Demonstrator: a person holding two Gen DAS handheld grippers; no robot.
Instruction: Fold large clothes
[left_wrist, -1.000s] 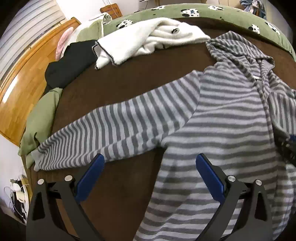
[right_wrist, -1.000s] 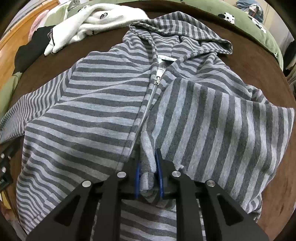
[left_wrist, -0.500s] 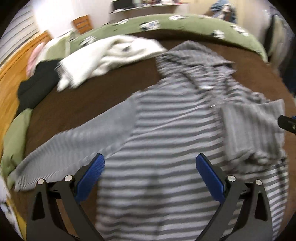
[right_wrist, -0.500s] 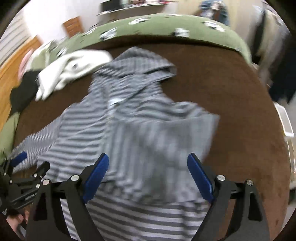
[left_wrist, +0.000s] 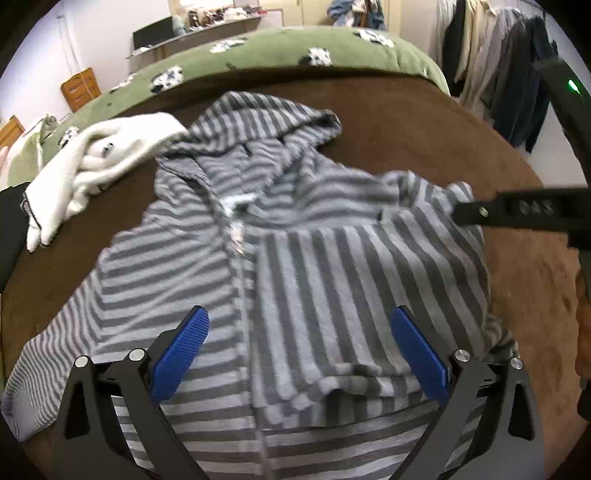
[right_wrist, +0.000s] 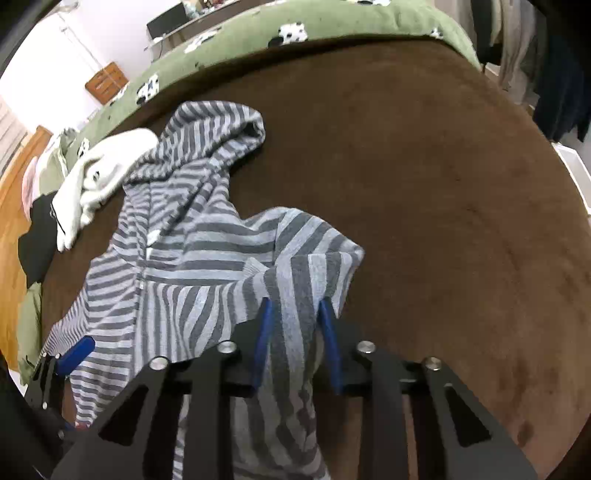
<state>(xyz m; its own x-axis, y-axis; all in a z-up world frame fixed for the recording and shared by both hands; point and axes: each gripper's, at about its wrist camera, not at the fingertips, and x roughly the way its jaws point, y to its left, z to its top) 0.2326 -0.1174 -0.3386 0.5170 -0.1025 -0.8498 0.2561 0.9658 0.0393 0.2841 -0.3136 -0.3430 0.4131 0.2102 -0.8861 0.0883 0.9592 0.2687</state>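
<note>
A grey striped zip hoodie (left_wrist: 280, 258) lies front up on a brown blanket (left_wrist: 424, 122), hood at the far end, its right sleeve folded across the chest. My left gripper (left_wrist: 297, 350) is open and empty, hovering over the hoodie's lower front. My right gripper (right_wrist: 295, 332) is shut on a bunch of the hoodie's fabric (right_wrist: 295, 295) at its right shoulder edge. The right gripper also shows in the left wrist view (left_wrist: 517, 214) at the garment's right side. The hoodie's left sleeve (left_wrist: 44, 369) stretches out to the lower left.
A white garment (left_wrist: 96, 162) and a black one (right_wrist: 37, 236) lie at the far left of the bed. A green quilt (left_wrist: 280, 51) with cow patches runs along the far edge. Clothes hang on a rack (left_wrist: 498, 66) at the right.
My right gripper let go of the folded sleeve cuff, opened, moved right and shut on the hoodie's right shoulder fabric. My left gripper swung right from the left sleeve to over the body.
</note>
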